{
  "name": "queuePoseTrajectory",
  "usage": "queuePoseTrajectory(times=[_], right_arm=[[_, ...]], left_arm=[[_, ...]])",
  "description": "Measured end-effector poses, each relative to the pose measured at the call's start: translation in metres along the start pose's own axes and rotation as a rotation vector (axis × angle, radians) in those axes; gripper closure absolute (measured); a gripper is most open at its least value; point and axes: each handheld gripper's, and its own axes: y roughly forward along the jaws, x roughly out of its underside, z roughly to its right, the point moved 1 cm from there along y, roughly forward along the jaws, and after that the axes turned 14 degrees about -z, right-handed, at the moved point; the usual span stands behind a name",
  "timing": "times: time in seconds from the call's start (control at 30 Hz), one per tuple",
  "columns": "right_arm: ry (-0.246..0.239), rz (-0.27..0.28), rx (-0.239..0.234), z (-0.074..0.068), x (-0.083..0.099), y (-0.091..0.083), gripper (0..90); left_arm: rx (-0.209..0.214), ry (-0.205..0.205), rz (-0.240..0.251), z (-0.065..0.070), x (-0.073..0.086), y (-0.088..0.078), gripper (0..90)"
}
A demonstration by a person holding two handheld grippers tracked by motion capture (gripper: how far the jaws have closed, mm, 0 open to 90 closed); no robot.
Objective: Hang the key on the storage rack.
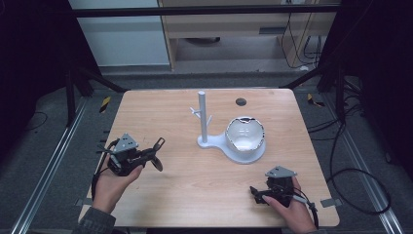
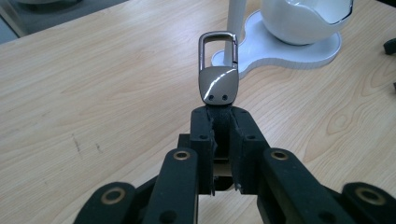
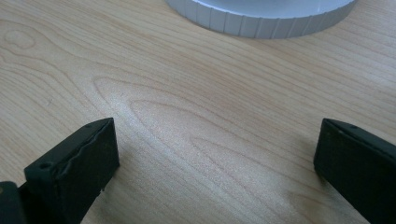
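Observation:
My left gripper is shut on the black strap of a metal key clasp, held a little above the left side of the wooden table. The clasp's loop points toward a white stand, an upright post with small pegs on a flat base. On that base sits a white bowl. My right gripper rests low at the table's front right, open, with bare wood between its jaws.
The stand's ribbed base rim lies just ahead of the right gripper. A dark round hole sits near the table's far edge. Cables trail on the floor to the right of the table.

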Motion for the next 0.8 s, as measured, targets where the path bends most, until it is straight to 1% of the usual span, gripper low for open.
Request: queuePoseTrajectory(times=[0.3, 0.43, 0.5, 0.57, 0.7, 0.73, 0.8], right_arm=[[0.001, -0.001, 0.001, 0.000, 0.000, 0.000, 0.3], [0.001, 0.000, 0.001, 0.000, 0.000, 0.000, 0.3], [0.001, 0.000, 0.001, 0.000, 0.000, 0.000, 0.3], [0.001, 0.000, 0.001, 0.000, 0.000, 0.000, 0.3], [0.001, -0.001, 0.005, 0.000, -0.001, 0.000, 0.3], [0.002, -0.001, 0.005, 0.000, -0.001, 0.001, 0.3], [0.002, 0.000, 0.005, 0.000, -0.001, 0.001, 0.3]], left_arm=[[0.000, 0.013, 0.037, 0.007, -0.009, 0.002, 80.3], [0.001, 0.019, 0.043, 0.009, -0.012, 0.002, 80.2], [0.014, 0.016, 0.056, 0.011, -0.016, 0.001, 80.3], [0.019, 0.016, 0.058, 0.012, -0.018, 0.001, 80.2], [0.022, 0.036, 0.076, 0.016, -0.028, -0.001, 80.2], [0.029, 0.045, 0.081, 0.019, -0.032, -0.001, 80.2], [0.029, 0.050, 0.082, 0.021, -0.035, -0.001, 80.2]])
